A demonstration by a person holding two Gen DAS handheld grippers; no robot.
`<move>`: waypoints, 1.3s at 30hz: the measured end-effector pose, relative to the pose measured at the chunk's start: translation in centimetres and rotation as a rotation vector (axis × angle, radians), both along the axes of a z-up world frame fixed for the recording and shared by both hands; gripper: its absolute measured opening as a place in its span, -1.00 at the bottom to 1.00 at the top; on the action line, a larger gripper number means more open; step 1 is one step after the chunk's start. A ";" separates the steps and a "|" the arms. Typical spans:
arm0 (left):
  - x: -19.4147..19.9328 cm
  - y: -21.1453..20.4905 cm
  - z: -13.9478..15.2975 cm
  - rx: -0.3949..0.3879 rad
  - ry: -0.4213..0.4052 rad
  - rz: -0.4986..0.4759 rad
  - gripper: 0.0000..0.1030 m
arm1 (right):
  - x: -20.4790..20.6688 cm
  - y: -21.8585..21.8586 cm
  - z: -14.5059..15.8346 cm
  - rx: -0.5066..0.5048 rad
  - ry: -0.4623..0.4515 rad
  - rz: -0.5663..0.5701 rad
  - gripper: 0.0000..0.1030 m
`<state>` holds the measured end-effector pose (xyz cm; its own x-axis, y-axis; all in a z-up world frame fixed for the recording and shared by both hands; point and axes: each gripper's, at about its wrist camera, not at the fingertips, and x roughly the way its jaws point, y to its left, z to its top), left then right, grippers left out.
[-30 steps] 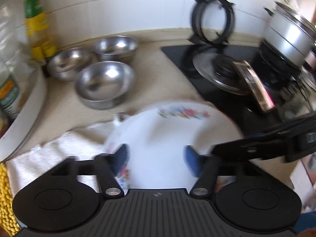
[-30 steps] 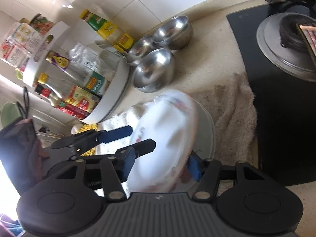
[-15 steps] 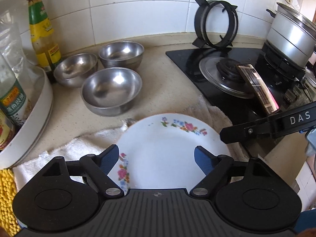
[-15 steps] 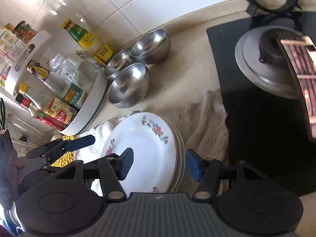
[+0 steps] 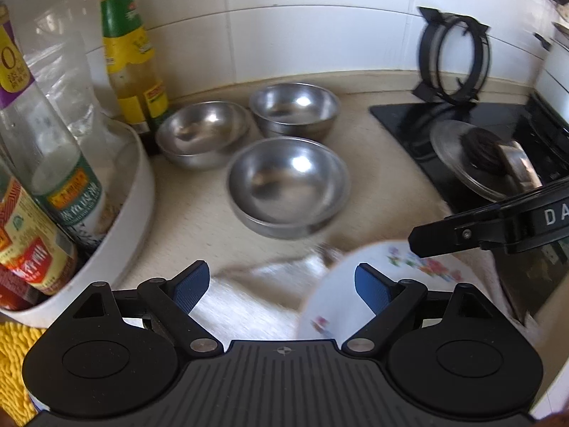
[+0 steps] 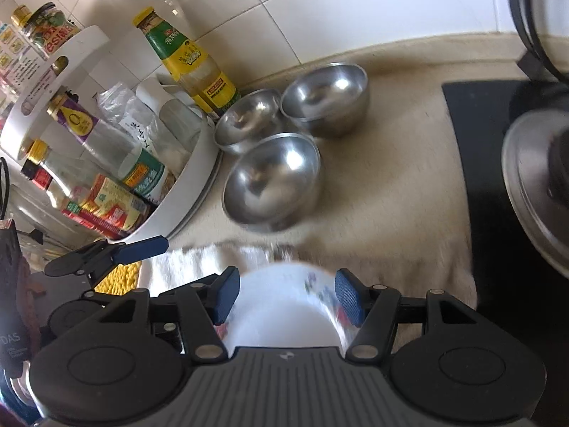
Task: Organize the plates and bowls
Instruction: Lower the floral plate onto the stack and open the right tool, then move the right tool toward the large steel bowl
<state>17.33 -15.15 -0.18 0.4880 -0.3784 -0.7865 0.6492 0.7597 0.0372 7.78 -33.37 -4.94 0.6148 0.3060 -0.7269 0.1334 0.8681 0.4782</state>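
Three steel bowls stand on the beige counter: the nearest, one at back left, one at back right. They also show in the right wrist view, the nearest in front. A white floral plate lies on a towel, low right in the left wrist view and low centre in the right wrist view. My left gripper is open and empty above the towel. My right gripper is open and empty over the plate; the right gripper also shows in the left wrist view.
A white rotating rack with sauce bottles stands left. A yellow-green bottle stands by the tiled wall. A black stove with a burner cap and a pan support is at right. A yellow mat lies at lower left.
A second ago the right gripper held the plate tilted; it set it flat on the stack and opened. Both grippers have since moved left and forward toward the bowls, leaving the plate low in view.
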 end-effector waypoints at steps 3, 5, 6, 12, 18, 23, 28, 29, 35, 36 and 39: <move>1.7 -0.1 -0.1 0.000 0.004 0.021 0.80 | 1.7 -0.1 0.2 -0.015 0.003 0.002 0.43; 2.6 -0.4 -0.3 0.006 0.009 0.035 0.80 | 2.9 -0.3 0.1 -0.025 0.014 -0.002 0.44; 3.0 -0.5 -0.4 0.008 0.014 0.041 0.80 | 3.7 -0.5 0.0 -0.030 0.023 -0.001 0.46; 5.9 -1.7 -0.9 0.013 0.041 0.072 0.82 | 6.9 -1.3 -0.9 -0.031 0.057 0.001 0.53; 7.9 -3.0 -1.8 0.017 0.082 0.084 0.82 | 8.8 -1.8 -1.7 -0.015 0.075 0.013 0.53; 8.7 -4.0 -2.4 0.028 0.099 0.075 0.82 | 9.8 -1.8 -2.6 -0.014 0.093 0.022 0.53; 9.3 -4.7 -3.3 0.022 0.131 0.062 0.59 | 10.5 -1.8 -3.8 0.023 0.112 0.022 0.53; 9.3 -4.8 -3.5 0.023 0.140 0.057 0.50 | 10.6 -1.8 -4.2 0.033 0.125 0.025 0.51; 8.3 -5.4 -4.1 0.049 0.140 0.017 0.26 | 10.1 -1.8 -5.0 0.106 0.150 0.049 0.28; 8.2 -5.4 -4.0 0.047 0.142 0.011 0.23 | 9.9 -1.8 -4.7 0.111 0.144 0.053 0.25; 7.9 -5.4 -3.5 0.037 0.145 -0.004 0.22 | 9.3 -1.8 -4.0 0.090 0.139 0.060 0.25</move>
